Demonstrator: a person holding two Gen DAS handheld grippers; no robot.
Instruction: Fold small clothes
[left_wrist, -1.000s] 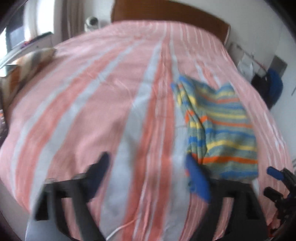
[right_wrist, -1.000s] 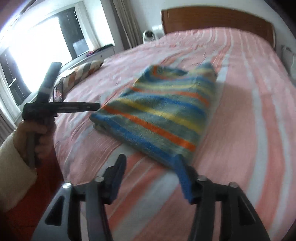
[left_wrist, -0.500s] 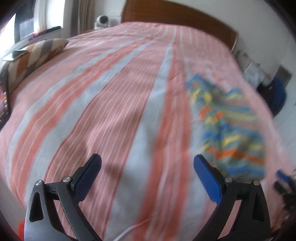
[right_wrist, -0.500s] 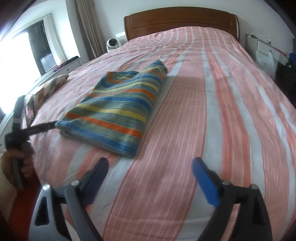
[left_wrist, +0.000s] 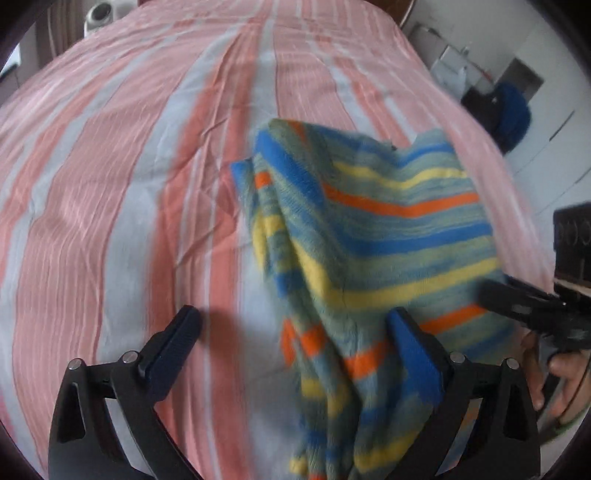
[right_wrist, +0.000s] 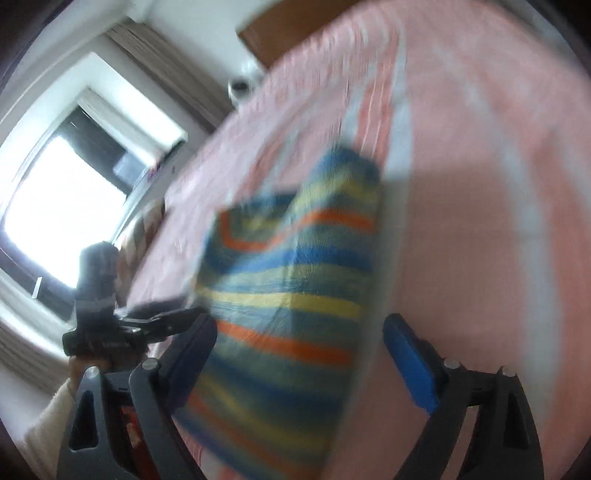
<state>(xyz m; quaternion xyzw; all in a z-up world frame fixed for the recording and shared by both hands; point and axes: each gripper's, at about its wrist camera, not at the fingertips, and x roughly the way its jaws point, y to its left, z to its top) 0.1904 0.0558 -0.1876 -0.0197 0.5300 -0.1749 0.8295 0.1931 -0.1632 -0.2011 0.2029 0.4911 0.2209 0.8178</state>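
Left wrist view has way more striped cloth (left_wrist: 369, 236) in it than half a second ago: back then the folded cloth sat off to the side on the bed (left_wrist: 110, 184), well clear of both tools. Now the left gripper (left_wrist: 295, 332) is right at the cloth's near edge, jaws spread wide, with the bunched edge running between them and nothing pinched. The right gripper (right_wrist: 299, 343) has swung in too, jaws also spread, the cloth's near corner lying between them. Each tool shows up at the cloth's side in the other's view. The cloth itself lies on the bed, already folded over at least once. Everything's blurry, so my guess is both hands are closing in for another fold.
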